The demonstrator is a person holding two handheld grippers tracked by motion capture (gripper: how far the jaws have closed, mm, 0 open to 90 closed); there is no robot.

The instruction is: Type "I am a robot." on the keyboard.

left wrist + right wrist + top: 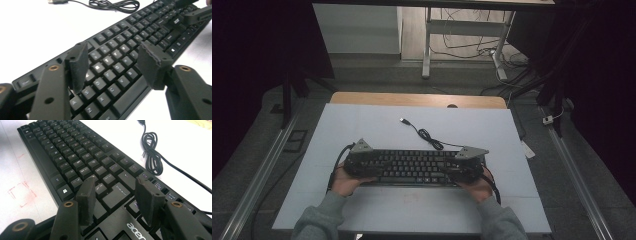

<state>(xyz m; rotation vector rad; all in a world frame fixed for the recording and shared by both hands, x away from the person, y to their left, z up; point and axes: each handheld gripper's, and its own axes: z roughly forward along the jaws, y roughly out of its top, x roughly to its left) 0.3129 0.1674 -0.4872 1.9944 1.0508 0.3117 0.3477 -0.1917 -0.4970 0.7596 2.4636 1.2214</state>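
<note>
Black flat plastic keyboard (414, 167) w/ "acer" logo lies at centre of the white table mat (362, 125), lower middle of the high view. Its black cable (427, 135) coils just above it, USB plug toward upper centre. Left gripper (113, 66): jaws spread, hovering over the letter keys, nothing pinched. Right gripper (116, 200): jaws spread over the Enter-key area; pads possibly touching keys, hard to tell.
</note>
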